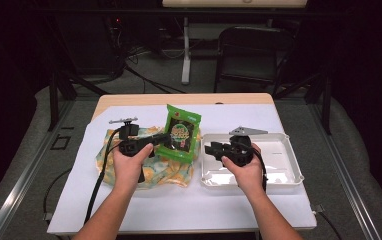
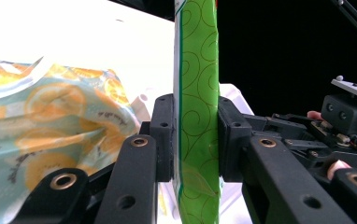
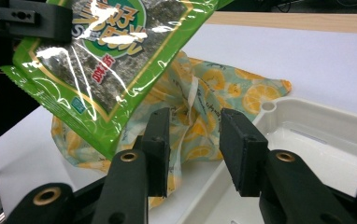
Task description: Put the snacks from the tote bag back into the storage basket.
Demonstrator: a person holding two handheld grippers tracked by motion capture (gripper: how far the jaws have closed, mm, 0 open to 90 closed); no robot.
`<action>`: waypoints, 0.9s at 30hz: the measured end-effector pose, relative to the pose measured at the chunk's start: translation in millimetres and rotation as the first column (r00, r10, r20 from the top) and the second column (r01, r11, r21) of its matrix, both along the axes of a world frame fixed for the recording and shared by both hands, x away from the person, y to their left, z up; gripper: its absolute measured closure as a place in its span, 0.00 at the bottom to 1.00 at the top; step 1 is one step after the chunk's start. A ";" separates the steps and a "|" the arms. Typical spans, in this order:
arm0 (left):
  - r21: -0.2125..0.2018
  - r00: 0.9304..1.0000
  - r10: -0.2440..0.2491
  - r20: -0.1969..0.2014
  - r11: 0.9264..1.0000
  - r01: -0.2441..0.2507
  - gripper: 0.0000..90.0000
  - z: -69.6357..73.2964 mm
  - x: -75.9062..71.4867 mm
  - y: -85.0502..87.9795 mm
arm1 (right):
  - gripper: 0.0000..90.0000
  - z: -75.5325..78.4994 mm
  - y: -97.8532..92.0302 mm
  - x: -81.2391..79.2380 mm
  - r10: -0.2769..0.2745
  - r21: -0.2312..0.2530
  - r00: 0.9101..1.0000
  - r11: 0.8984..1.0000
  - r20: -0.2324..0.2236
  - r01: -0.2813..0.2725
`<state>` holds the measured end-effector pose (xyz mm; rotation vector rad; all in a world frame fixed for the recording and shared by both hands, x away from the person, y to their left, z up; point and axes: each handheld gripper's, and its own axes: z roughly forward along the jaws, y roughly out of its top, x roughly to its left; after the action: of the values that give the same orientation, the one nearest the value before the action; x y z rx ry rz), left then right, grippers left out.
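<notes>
1. Clamped edge-on in my left gripper [image 2: 195, 140], the green snack packet [image 1: 180, 134] hangs upright at frame centre, clear of the lemon-print bag [image 1: 149, 160].
2. Right gripper [image 3: 196, 149] stands apart, empty, over the white tray [image 1: 284, 170] at right, probably the packet's destination.

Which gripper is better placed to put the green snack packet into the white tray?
Left. The left gripper already clamps the green snack packet, held upright beside the white tray. The right gripper is open and empty above the tray's edge.
</notes>
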<state>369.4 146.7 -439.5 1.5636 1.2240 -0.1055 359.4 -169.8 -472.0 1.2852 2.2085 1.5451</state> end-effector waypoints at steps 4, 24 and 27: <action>-0.001 1.000 -0.005 0.017 1.000 0.005 0.81 -2.0 2.3 -9.0 | 0.70 1.9 -5.3 2.0 -0.005 0.026 1.000 1.000 -0.003 0.005; 0.009 0.997 -0.065 0.048 0.998 0.065 0.81 -11.0 10.8 -54.1 | 0.67 3.9 -28.6 11.3 -0.045 0.104 0.999 0.993 -0.029 0.048; 0.009 0.996 -0.066 0.055 0.998 0.066 0.81 -12.1 11.2 -57.5 | 0.66 2.6 -30.4 12.5 -0.054 0.109 0.998 0.992 -0.041 0.059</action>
<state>380.6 89.2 -451.6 1.6032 1.1309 -0.0998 371.9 -200.2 -469.4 1.4068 2.1158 1.6558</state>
